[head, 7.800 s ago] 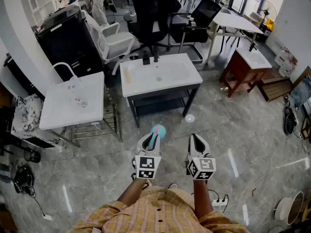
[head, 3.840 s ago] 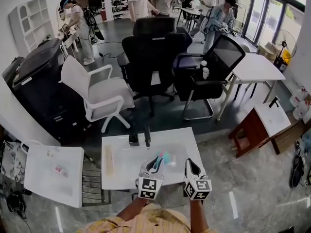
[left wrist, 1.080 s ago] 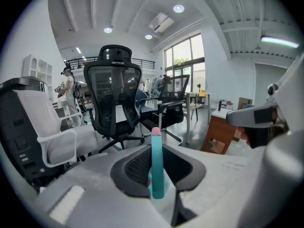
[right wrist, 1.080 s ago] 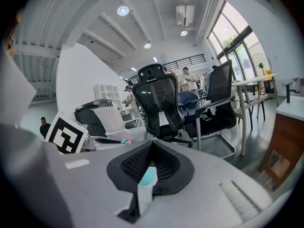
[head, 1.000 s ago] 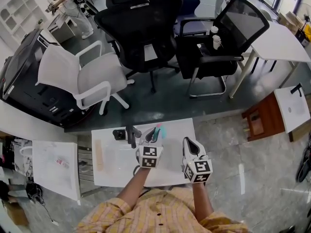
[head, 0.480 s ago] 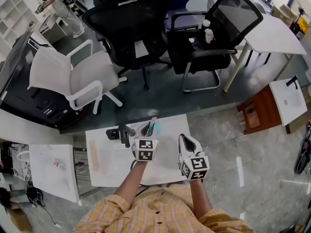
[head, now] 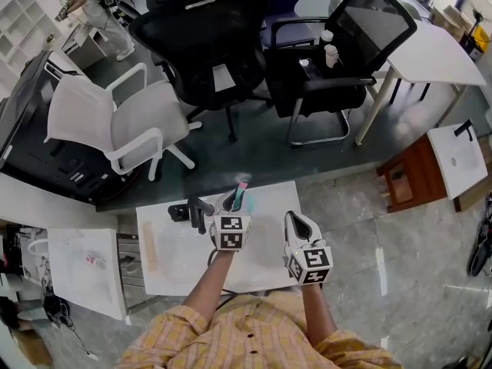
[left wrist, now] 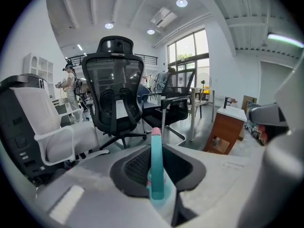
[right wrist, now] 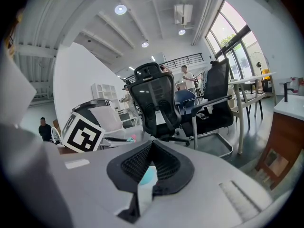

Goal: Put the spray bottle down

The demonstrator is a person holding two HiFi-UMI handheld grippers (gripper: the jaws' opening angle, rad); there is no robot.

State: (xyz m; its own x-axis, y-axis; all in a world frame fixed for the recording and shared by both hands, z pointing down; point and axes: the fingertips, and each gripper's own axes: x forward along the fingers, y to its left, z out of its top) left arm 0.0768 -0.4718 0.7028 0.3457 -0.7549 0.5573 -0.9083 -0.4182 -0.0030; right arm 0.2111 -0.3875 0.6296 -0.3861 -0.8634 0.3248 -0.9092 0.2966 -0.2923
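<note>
Teal spray bottle (left wrist: 156, 170) clamped upright between left tongs (left wrist: 158, 156)

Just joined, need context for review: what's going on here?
A person in a yellow checked shirt stands over a white wash-basin unit with a two-jaw gripper in each hand. The left gripper is clamped on a slim teal plastic spray bottle with a pink tip, near the unit's far edge, right of the black faucet. The bottle is not released yet; whether its base touches the top can't be seen. The right gripper hangs beside it, jaws together at the tips, not on the bottle.
</note>
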